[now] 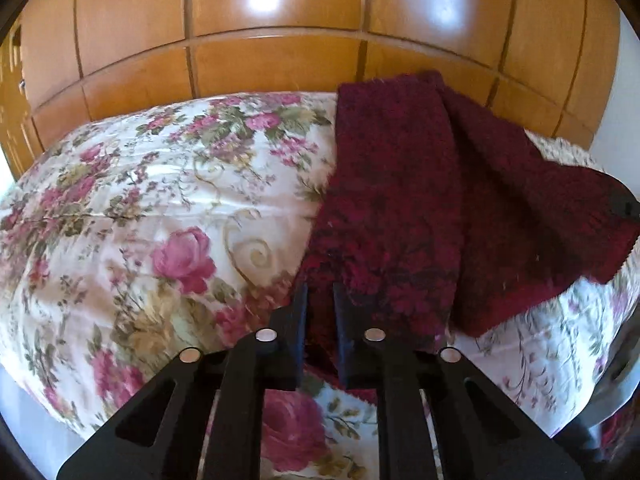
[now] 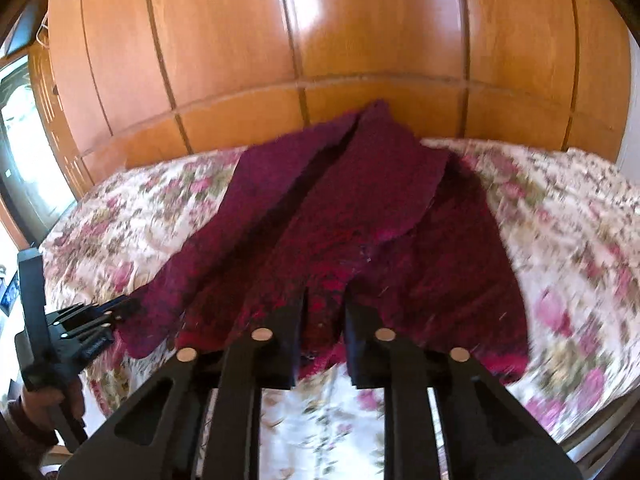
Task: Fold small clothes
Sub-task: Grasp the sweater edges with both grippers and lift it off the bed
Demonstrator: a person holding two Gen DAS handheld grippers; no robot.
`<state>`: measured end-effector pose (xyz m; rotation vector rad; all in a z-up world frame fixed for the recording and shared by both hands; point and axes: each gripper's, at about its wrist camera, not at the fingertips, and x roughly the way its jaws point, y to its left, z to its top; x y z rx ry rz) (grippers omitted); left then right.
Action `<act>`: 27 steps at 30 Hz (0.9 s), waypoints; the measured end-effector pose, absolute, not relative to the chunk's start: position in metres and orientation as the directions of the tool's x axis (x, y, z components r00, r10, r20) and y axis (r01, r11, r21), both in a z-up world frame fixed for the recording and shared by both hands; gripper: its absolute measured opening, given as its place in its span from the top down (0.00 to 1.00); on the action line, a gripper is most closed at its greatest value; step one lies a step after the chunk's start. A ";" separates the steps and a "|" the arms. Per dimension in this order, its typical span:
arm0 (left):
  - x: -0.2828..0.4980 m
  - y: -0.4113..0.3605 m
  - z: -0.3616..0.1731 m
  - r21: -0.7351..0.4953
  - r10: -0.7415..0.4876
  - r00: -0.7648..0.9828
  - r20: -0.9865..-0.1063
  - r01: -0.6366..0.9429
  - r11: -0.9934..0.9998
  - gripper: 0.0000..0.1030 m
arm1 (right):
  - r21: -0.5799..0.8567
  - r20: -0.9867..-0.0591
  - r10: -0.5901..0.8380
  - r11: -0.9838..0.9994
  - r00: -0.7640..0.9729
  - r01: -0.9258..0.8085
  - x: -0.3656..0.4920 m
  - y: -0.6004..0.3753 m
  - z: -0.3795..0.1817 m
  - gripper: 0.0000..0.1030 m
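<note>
A dark red knitted garment (image 1: 420, 208) lies stretched over a floral bedspread (image 1: 140, 220). My left gripper (image 1: 320, 300) is shut on the garment's near left edge. In the right wrist view the garment (image 2: 340, 220) runs away from me in long folds, and my right gripper (image 2: 325, 304) is shut on its near edge, lifting it slightly off the bedspread (image 2: 560, 240). The left gripper (image 2: 116, 308) shows at the far left of that view, pinching the garment's left corner.
A glossy wooden wardrobe (image 1: 280, 40) stands right behind the bed and fills the background, also in the right wrist view (image 2: 320, 60). A bright doorway (image 2: 24, 128) is at the far left. The bed's near edge drops off below the grippers.
</note>
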<state>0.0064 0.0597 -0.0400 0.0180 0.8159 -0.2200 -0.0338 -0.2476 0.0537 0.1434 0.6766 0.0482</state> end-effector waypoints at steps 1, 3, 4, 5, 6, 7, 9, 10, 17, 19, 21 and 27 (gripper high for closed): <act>0.010 0.064 -0.035 -0.088 -0.196 0.669 -0.717 0.193 0.977 0.90 | 0.154 -0.607 0.084 0.988 0.790 0.014 -0.032 -0.256 0.061 0.88; 0.023 0.079 -0.018 -0.132 -0.201 0.694 -0.691 0.152 0.980 0.90 | 0.201 -0.571 0.076 0.978 0.817 0.049 -0.026 -0.282 0.079 0.88; 0.028 0.085 -0.013 -0.148 -0.201 0.702 -0.684 0.137 0.979 0.90 | 0.222 -0.553 0.067 0.973 0.830 0.070 -0.024 -0.296 0.087 0.88; 0.040 0.096 -0.004 -0.183 -0.201 0.715 -0.669 0.104 0.978 0.91 | 0.245 -0.535 0.055 0.965 0.843 0.093 -0.019 -0.311 0.094 0.88; 0.051 0.105 0.002 -0.208 -0.200 0.723 -0.662 0.078 0.975 0.91 | 0.278 -0.516 0.038 0.952 0.856 0.126 -0.012 -0.333 0.102 0.88; 0.062 0.113 0.008 -0.221 -0.188 0.734 -0.652 0.054 0.974 0.91 | 0.301 -0.505 0.021 0.941 0.863 0.153 -0.005 -0.351 0.107 0.88; 0.084 0.123 0.015 -0.212 -0.152 0.754 -0.639 0.018 0.977 0.92 | 0.320 -0.500 -0.051 0.917 0.865 0.239 0.016 -0.396 0.113 0.89; 0.097 0.128 0.018 -0.202 -0.130 0.759 -0.637 -0.002 0.979 0.92 | 0.335 -0.509 -0.072 0.901 0.858 0.275 0.026 -0.417 0.113 0.89; 0.204 0.174 0.024 -0.145 0.042 0.729 -0.683 -0.192 0.971 0.92 | 0.340 -0.648 -0.300 0.708 0.700 0.619 0.089 -0.572 0.081 1.00; 0.230 0.185 0.022 -0.095 0.120 0.703 -0.701 -0.259 0.961 0.92 | 0.349 -0.674 -0.313 0.663 0.669 0.663 0.096 -0.600 0.072 1.00; 0.252 0.195 0.017 -0.055 0.180 0.665 -0.725 -0.316 0.947 0.92 | 0.334 -0.711 -0.333 0.614 0.619 0.715 0.104 -0.627 0.059 1.00; 0.285 0.232 -0.003 -0.023 0.283 0.538 -0.794 -0.493 0.870 0.89 | 0.254 -0.735 -0.353 0.648 0.579 0.718 0.104 -0.627 0.039 0.36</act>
